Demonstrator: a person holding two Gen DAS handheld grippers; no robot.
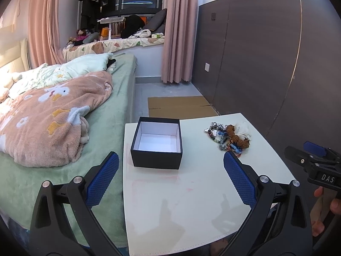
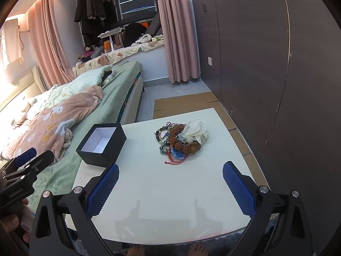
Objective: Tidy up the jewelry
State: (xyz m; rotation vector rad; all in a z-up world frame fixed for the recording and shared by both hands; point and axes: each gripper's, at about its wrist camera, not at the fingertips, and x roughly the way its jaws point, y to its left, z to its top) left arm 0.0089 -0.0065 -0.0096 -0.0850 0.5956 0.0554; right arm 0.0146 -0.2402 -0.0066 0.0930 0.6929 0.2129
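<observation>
A black box [image 1: 156,143] with a white inside stands open and empty on the far left of the white table [image 1: 181,192]. A heap of jewelry [image 1: 229,135], with bead bracelets, brown seed beads, blue and red cords and a white cloth, lies at the far right. My left gripper [image 1: 170,162] is open and empty, just in front of the box. In the right wrist view the box [image 2: 102,144] is at the left and the heap [image 2: 181,138] ahead. My right gripper [image 2: 170,172] is open and empty, short of the heap.
A bed [image 1: 64,117] with a pink blanket lies against the table's left side. A dark wall panel [image 1: 266,53] runs along the right. Flat cardboard [image 1: 181,106] lies on the floor beyond the table. Bare feet [image 2: 136,250] show under the near edge.
</observation>
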